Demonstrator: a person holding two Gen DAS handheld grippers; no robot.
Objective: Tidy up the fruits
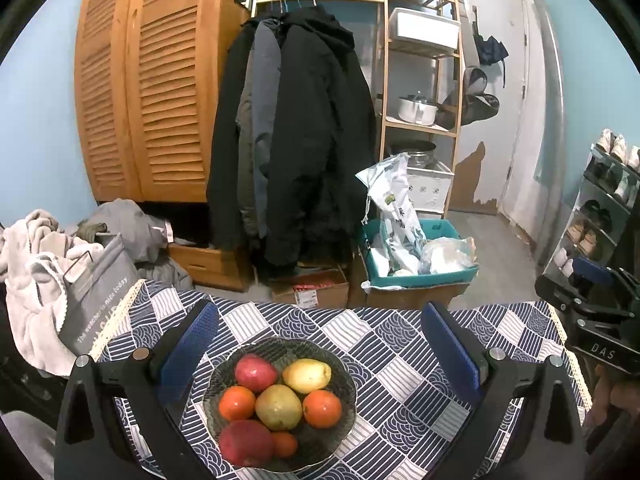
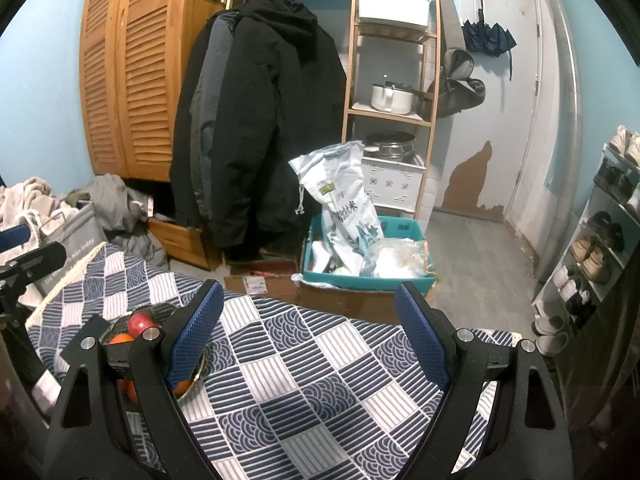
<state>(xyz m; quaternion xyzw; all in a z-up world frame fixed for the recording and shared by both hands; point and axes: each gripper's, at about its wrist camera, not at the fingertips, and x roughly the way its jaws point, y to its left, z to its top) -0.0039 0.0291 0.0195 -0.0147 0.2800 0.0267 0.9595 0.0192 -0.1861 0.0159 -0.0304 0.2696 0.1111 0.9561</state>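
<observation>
Fruit (image 1: 279,406) sits heaped in a dark bowl (image 1: 344,368) near the desk's (image 1: 400,360) left edge, straight ahead of the left gripper (image 1: 320,354), whose jaws are spread and empty. The right gripper (image 2: 310,336), likewise spread and empty, faces bare cloth, with the bowl off to its left; the left hand looks nearer.

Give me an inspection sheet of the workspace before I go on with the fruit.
Surface: table under a blue and white patterned cloth, bare right of the bowl.
Job's things: glass bowl holding two red apples, two yellow-green pears and three oranges.
Clutter: nothing seen on the table.
Grippers: left tongs open above the bowl, empty; right tongs open over bare cloth, empty.
Cables: nothing seen.
Surroundings: hanging coats, wooden wardrobe, shelf unit, teal crate, shoe rack.
</observation>
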